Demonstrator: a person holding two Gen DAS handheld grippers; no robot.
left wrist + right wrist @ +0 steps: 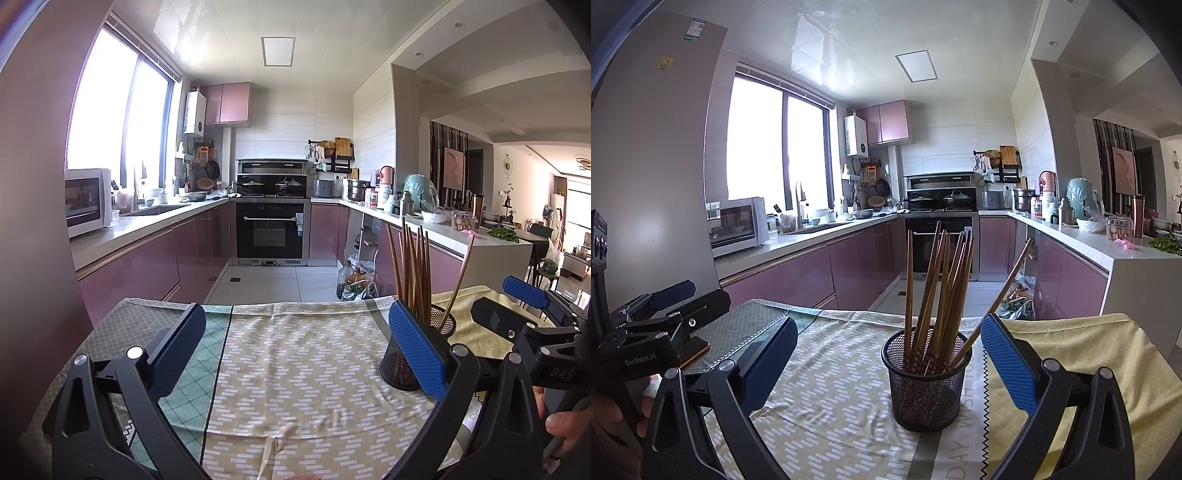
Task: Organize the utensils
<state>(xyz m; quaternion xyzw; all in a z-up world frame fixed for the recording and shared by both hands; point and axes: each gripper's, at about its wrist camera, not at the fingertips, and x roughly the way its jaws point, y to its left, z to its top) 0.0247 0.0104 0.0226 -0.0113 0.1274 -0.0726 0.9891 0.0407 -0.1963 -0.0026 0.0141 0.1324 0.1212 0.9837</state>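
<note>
The wooden chopsticks stand bunched in a black mesh holder on the cloth-covered worktop, one stick leaning away to the right. The right wrist view shows the holder whole and centred; in the left wrist view a blue pad hides part of it. Kitchen cabinets and an oven lie beyond. The right gripper has its fingers spread wide on either side of the holder, touching nothing. The left gripper is likewise wide apart and empty.
</note>
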